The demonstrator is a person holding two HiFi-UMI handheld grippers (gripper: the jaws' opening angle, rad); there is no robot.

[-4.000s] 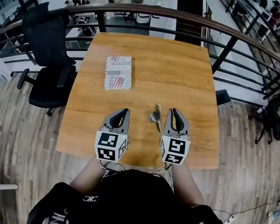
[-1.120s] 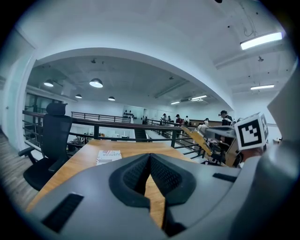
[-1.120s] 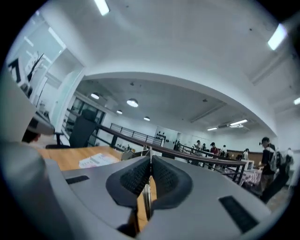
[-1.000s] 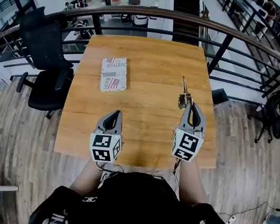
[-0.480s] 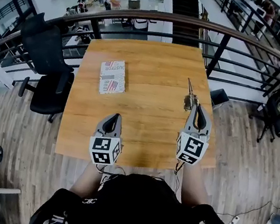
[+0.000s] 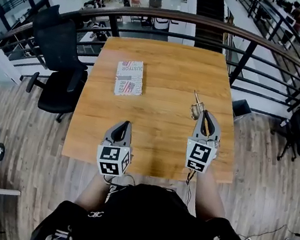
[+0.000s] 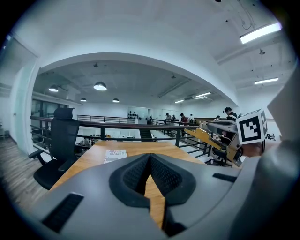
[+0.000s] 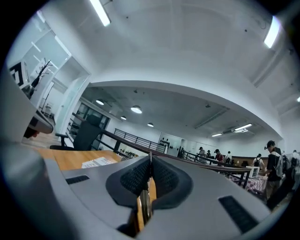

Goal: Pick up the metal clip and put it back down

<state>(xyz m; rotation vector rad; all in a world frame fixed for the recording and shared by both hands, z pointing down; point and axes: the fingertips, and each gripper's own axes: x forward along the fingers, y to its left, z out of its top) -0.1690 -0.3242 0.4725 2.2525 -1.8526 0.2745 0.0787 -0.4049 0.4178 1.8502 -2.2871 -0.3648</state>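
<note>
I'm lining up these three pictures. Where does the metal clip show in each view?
Head view: metal clip sticks out beyond the right gripper, right of centre.
Left gripper view: too small to tell.
Right gripper view: metal clip bottom centre, gripped between the fingers.
Shared landmark: the booklet.

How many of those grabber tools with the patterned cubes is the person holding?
2. The left gripper is over the near left part of the table, shut and empty. The right gripper is over the table's right side, clamped on the metal clip.
</note>
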